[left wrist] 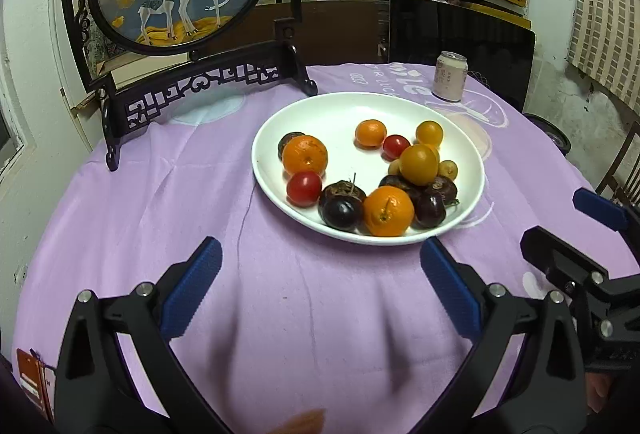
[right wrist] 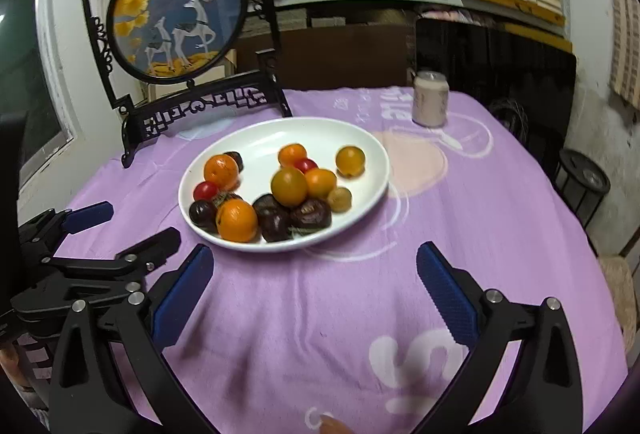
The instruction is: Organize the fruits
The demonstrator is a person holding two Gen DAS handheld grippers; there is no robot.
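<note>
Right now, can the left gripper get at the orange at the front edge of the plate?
Probably yes. The left gripper is open and empty, and only bare purple cloth lies between it and the orange at the near rim of the plate. Dark fruits crowd both sides, though.

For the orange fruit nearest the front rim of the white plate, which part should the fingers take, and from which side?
Probably grip the orange fruit across its round middle, coming from above. Dark fruits touch it on both sides, so turn the fingers front to back: one toward the plate rim, one behind it.
</note>
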